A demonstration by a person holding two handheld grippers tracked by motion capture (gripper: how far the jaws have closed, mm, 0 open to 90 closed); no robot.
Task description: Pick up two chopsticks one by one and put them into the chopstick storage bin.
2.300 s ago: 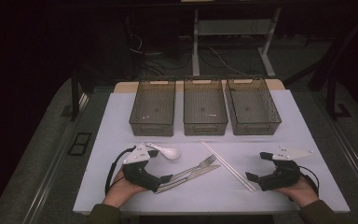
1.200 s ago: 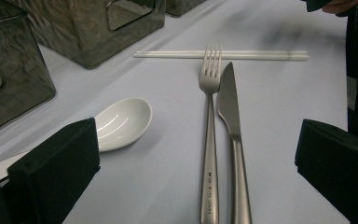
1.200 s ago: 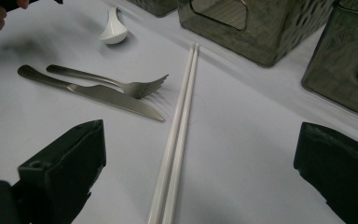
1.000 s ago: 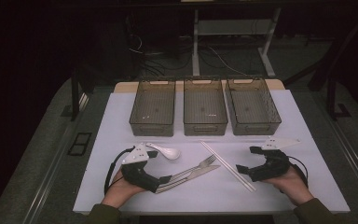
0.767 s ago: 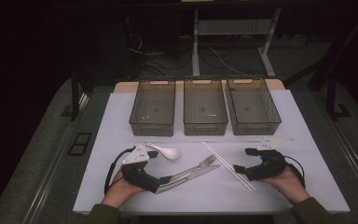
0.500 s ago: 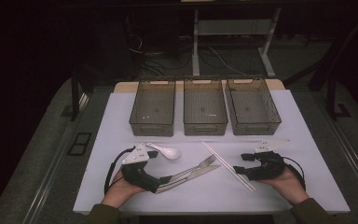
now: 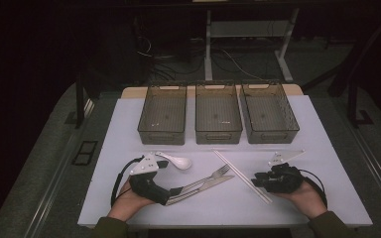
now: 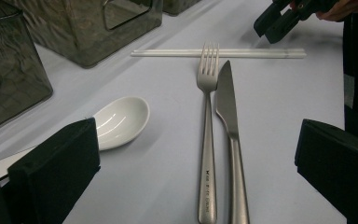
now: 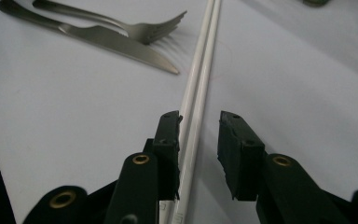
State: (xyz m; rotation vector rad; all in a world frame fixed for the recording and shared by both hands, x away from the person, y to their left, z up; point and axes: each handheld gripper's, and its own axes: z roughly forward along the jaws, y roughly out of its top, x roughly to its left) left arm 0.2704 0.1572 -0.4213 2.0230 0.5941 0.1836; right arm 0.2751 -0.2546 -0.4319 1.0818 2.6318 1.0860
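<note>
The right gripper [image 9: 196, 140] is set low over the table, its jaws parted with the white chopsticks [image 9: 198, 88] running between them, nothing pinched yet. In the high view the pair is laid across the white table [image 7: 327, 198] from about eleven o'clock to five o'clock, just right of the fork [image 7: 209, 177] and knife [image 7: 213, 184], and the right gripper [image 7: 258, 181] is placed at the five o'clock end. The sticks are judged light, stiff, thin and smooth, so rolling or splitting apart is likely; both would best be caught together, closer to mid-length than the tip. The left gripper [image 8: 196, 186] is held wide open, facing the cutlery, with the white spoon [image 8: 121, 119] at its ten o'clock. At twelve o'clock three dark bins [image 7: 218, 130] are lined up, and all appear empty.
</note>
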